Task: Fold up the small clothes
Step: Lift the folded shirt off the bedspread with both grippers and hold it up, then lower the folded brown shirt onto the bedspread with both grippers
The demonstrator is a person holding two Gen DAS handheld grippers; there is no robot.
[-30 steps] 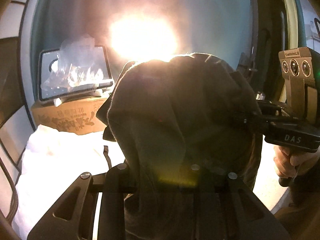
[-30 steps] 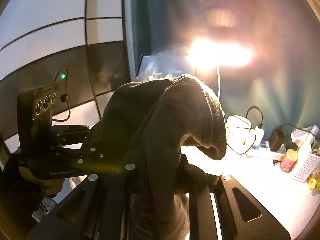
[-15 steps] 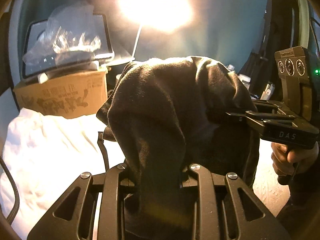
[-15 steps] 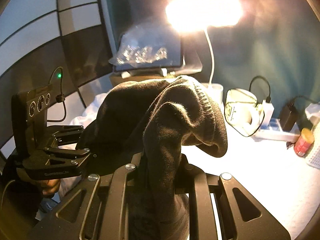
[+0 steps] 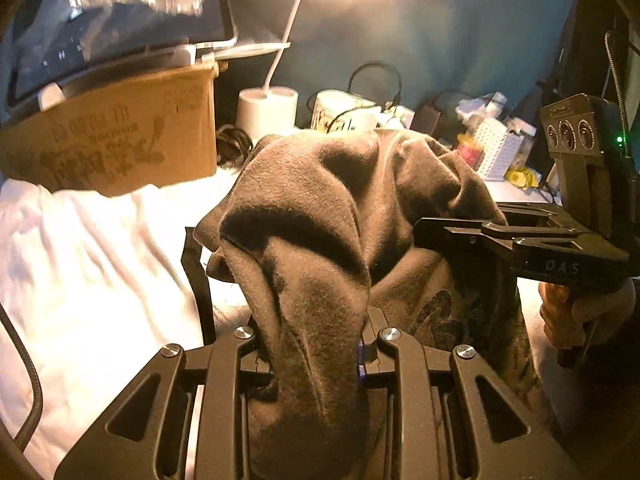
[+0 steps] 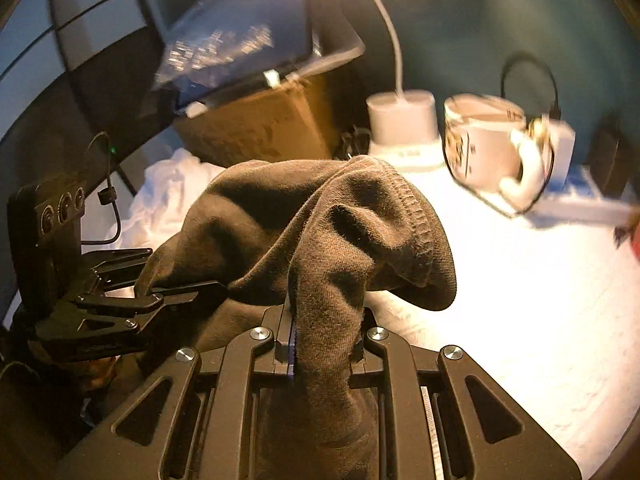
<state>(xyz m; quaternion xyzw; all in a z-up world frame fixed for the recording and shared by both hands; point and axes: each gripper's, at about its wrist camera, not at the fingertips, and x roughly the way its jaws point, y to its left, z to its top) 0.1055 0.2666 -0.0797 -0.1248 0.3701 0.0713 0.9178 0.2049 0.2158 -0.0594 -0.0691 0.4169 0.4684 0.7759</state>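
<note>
Your left gripper (image 5: 316, 356) and your right gripper (image 6: 324, 344) each have their jaws closed on a bunch of the dark brown garment (image 5: 344, 216), which hangs between them above the white table (image 6: 520, 300), in front of the cardboard box (image 5: 120, 144) (a lamp base (image 6: 402, 120) stands just beside that box)

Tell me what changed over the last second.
Both grippers tipped downward, carrying the dark garment toward the white-covered table; the lamp glare slid up out of view, and the cardboard box and lamp base came into view. Unchanged: left gripper and right gripper stay clamped on the cloth.
</note>
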